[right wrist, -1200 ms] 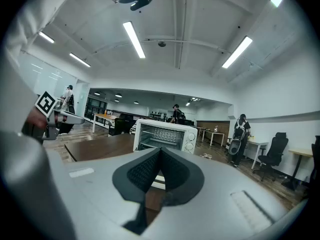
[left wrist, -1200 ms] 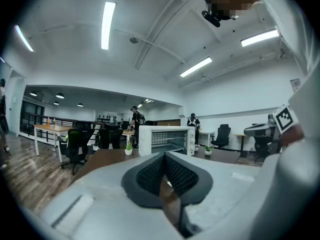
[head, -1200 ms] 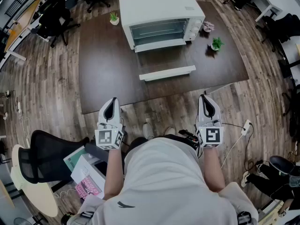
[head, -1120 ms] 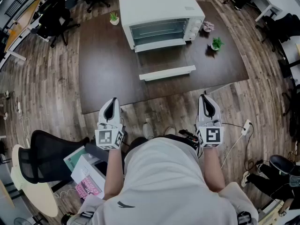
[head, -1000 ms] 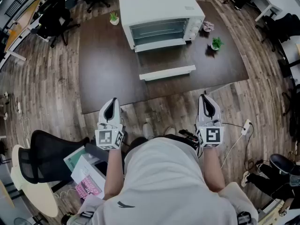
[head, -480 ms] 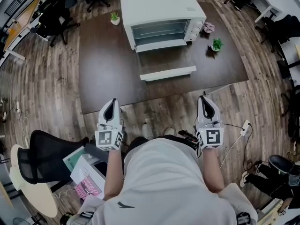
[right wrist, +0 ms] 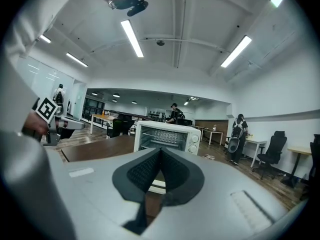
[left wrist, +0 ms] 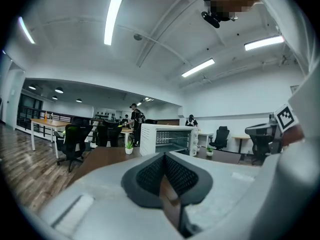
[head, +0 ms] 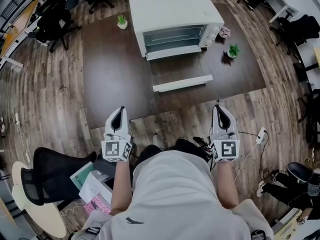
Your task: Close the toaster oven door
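A white toaster oven (head: pixel 175 15) stands at the far side of a dark brown table (head: pixel 115 79). Its door (head: pixel 181 73) hangs open and lies flat toward me, the white handle (head: pixel 182 83) at its near edge. Both grippers are held level, short of the table's near edge and well apart from the oven. My left gripper (head: pixel 120 111) is shut with nothing in it, and so is my right gripper (head: pixel 220 108). The left gripper view shows the oven (left wrist: pixel 167 140) beyond the closed left gripper (left wrist: pixel 164 155). In the right gripper view the oven (right wrist: pixel 167 136) stands beyond the closed right gripper (right wrist: pixel 160 152).
Small potted plants stand left (head: pixel 122 20) and right (head: pixel 233 50) of the oven, with a pink item (head: pixel 224 32) beside it. A black office chair (head: pixel 45 176) and a box (head: pixel 95 186) are behind my left. A cable with a plug block (head: pixel 260 135) lies on the floor at right.
The table and oven have slid lower and nearer in the head view. Both grippers have edged toward the table and remain shut.
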